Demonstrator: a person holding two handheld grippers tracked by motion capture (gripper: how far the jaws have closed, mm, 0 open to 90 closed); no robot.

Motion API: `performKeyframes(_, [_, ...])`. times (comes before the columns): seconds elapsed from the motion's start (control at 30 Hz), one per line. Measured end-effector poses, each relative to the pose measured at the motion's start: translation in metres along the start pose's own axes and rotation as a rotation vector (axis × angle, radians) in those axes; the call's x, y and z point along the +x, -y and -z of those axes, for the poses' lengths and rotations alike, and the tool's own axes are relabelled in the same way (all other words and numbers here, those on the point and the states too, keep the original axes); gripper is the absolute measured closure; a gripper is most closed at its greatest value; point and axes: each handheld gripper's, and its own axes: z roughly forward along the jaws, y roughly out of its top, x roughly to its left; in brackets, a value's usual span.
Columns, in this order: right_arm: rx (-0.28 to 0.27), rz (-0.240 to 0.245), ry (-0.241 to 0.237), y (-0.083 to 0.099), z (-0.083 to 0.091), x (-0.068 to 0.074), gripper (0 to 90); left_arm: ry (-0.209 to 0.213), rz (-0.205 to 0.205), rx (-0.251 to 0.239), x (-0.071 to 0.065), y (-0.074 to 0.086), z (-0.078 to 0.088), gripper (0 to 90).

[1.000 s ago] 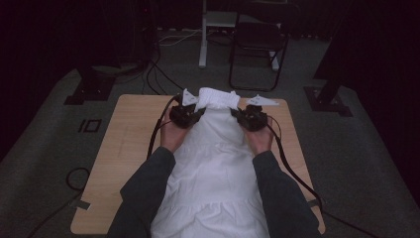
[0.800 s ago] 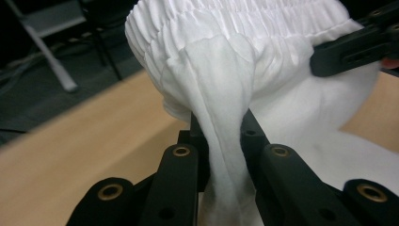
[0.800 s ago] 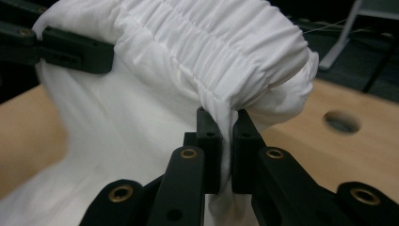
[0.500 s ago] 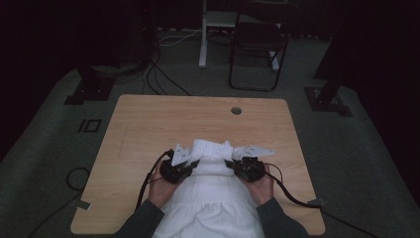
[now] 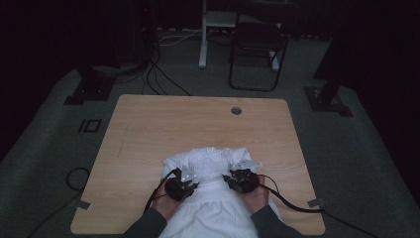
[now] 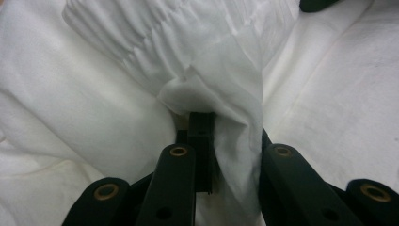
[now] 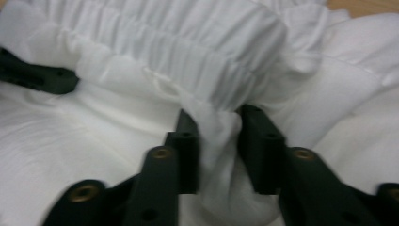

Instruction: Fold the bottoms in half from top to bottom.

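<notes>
Both forearms wear dark grey sleeves (image 5: 148,225) that end at the wrists. Each hand carries black tongs: the left tongs (image 5: 185,183) and the right tongs (image 5: 236,179) have blocky black bodies, each topped by a pale grey three-cornered plate. A black cable (image 5: 292,201) trails from each. Up close, the black jaw arms carry brass-coloured rivets (image 6: 179,151) at their pivots.

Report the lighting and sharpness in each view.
High view: dim, dark surroundings, the white gathered cotton garment brightest on the light wooden table. Left gripper view: evenly lit, cloth folds sharp. Right gripper view: motion-blurred and soft; right hand-held gripper smeared.
</notes>
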Motion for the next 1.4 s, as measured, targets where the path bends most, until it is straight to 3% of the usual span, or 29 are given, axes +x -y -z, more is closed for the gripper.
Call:
performKeyframes(0.1, [0.023,-0.011,-0.012,-0.002,-0.007,-0.004,61.1,-0.006,-0.01,-0.002,0.003,-0.002,-0.004,80.3])
performKeyframes(0.17, [0.029,-0.008,-0.03,-0.003,-0.011,-0.006,73.8,-0.006,-0.006,-0.005,0.008,-0.005,-0.008,80.3])
performKeyframes(0.27, [0.038,0.004,-0.027,-0.008,-0.017,-0.007,79.5,-0.002,0.006,-0.007,0.017,-0.01,-0.013,80.3])
performKeyframes(0.43, [0.043,-0.015,-0.022,-0.018,-0.026,-0.018,80.8,-0.002,0.011,-0.01,0.032,-0.021,-0.022,80.3])
performKeyframes(0.67, [0.037,0.025,0.021,-0.038,-0.046,-0.038,81.3,-0.024,0.028,0.0,0.049,-0.039,-0.038,80.0])
performKeyframes(0.8, [0.037,-0.012,0.002,-0.051,-0.057,-0.057,81.4,-0.045,0.021,0.014,0.058,-0.052,-0.047,79.8])
performKeyframes(1.03, [0.036,-0.033,0.039,-0.069,-0.074,-0.073,81.3,-0.081,-0.016,0.048,0.083,-0.076,-0.066,79.5])
performKeyframes(1.17, [0.046,-0.063,0.065,-0.083,-0.084,-0.084,81.2,-0.133,-0.04,0.081,0.093,-0.094,-0.078,79.1])
performKeyframes(1.3, [0.052,-0.1,0.093,-0.096,-0.094,-0.091,81.3,-0.166,-0.003,0.113,0.102,-0.106,-0.086,79.0])
performKeyframes(1.4, [0.049,-0.121,0.089,-0.098,-0.094,-0.092,81.5,-0.159,0.024,0.104,0.103,-0.106,-0.084,80.0])
